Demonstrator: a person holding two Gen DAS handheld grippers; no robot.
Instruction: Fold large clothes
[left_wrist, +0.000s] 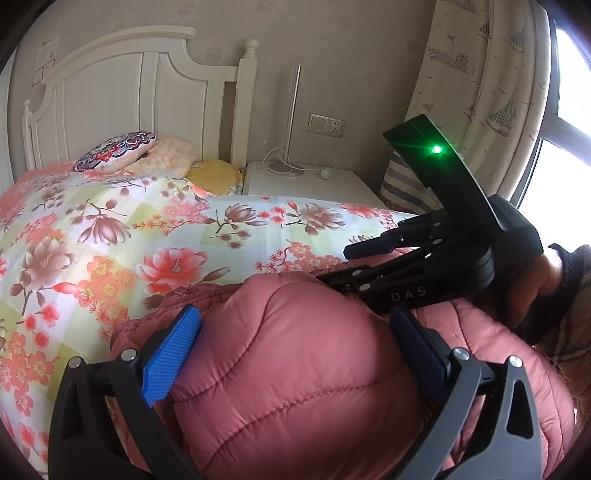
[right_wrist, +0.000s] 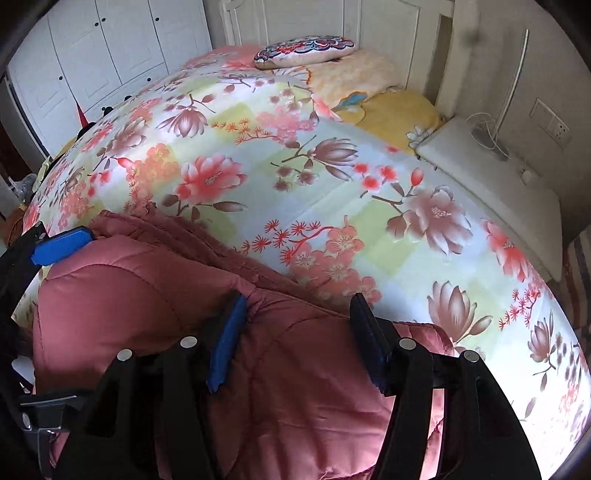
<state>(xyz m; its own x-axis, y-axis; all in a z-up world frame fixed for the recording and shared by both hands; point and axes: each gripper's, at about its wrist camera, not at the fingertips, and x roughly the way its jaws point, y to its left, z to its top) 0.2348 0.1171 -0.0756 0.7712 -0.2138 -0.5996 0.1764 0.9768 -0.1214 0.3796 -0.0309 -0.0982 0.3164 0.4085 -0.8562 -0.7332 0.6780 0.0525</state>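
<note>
A pink quilted puffer jacket (left_wrist: 295, 369) lies bunched on the near edge of the floral bed cover (left_wrist: 147, 229). My left gripper (left_wrist: 295, 347) is open, its blue-padded fingers straddling a puffy mound of the jacket. My right gripper (right_wrist: 297, 339) is open too, fingers spread over the jacket (right_wrist: 147, 295) near its right edge. In the left wrist view the right gripper (left_wrist: 369, 258) comes in from the right, just above the jacket. The left gripper's blue fingertip (right_wrist: 62, 243) shows at the left of the right wrist view.
The bed has a white headboard (left_wrist: 110, 88) and pillows (left_wrist: 118, 151) at its far end. A white nightstand (left_wrist: 314, 181) with a lamp and cables stands beside it. A curtain (left_wrist: 480, 74) and window lie right. White wardrobes (right_wrist: 110, 44) stand behind.
</note>
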